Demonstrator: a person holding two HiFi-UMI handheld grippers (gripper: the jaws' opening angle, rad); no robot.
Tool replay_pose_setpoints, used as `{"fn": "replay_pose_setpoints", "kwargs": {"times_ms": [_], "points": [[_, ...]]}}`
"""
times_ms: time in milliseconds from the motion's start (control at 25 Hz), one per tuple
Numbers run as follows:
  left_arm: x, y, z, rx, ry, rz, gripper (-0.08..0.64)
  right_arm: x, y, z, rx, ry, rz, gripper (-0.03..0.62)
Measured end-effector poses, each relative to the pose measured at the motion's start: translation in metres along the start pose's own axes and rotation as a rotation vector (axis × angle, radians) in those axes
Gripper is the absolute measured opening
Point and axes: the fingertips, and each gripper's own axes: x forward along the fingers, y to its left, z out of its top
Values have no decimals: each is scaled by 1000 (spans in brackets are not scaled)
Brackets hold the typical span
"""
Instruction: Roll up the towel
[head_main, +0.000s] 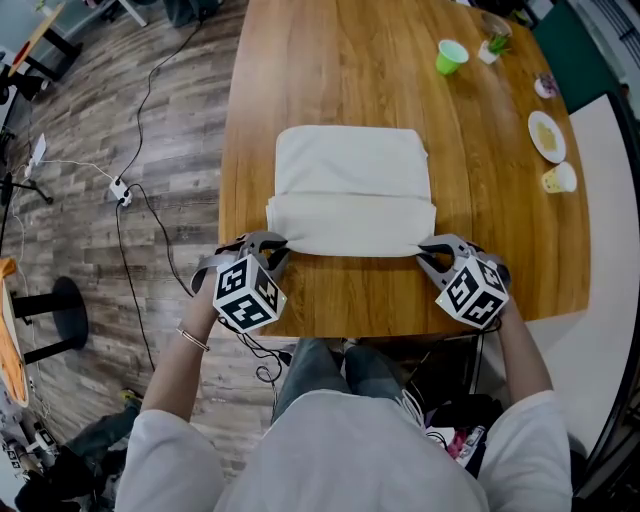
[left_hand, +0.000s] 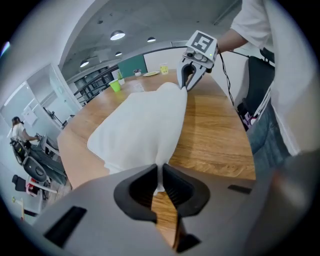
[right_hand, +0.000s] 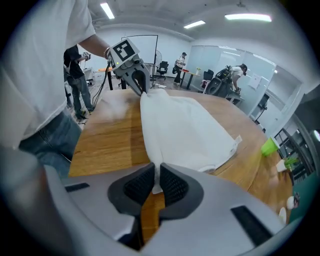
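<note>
Now you have both near corners of the towel (head_main: 350, 190) pinched. Your left gripper (head_main: 275, 245) has its jaws clamped together on the near-left corner, a thin tab of white cloth squeezed between the pads. Your right gripper (head_main: 428, 250) is clamped the same way on the near-right corner. The towel lies flat on the wooden table (head_main: 500, 260), centred in front of you, and its near strip looks doubled over as a thicker band, with the rest spread away from you.

This looks like the start of a rolling turn, with the grip made and the lift not yet begun. Next, you need to raise both corners together and carry them forward over the band, hands level so the roll stays straight. Keep the cloth taut between the grippers so the middle doesn't sag.
</note>
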Motion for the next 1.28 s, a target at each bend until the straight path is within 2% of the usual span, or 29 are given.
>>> {"fn": "replay_pose_setpoints", "kwargs": {"times_ms": [200,360,480,800,1040,1280], "points": [[-26,-49,-6,-22,20,-107,35,-23,50,-4,54,6,123,31],[-52,-62,0,-73,7,-143,35,-49,60,4,112,-34,142,31],[-63,-46,10,-110,-16,-124,35,-61,46,14,124,-58,114,31],[-62,30,31,-191,-43,-58,35,-69,-22,41,149,-87,11,29],[-42,66,33,-261,-37,-71,35,-51,-63,45,202,-79,-7,29],[-23,92,35,-289,-9,-89,35,-31,-94,42,276,-73,-2,29]]}}
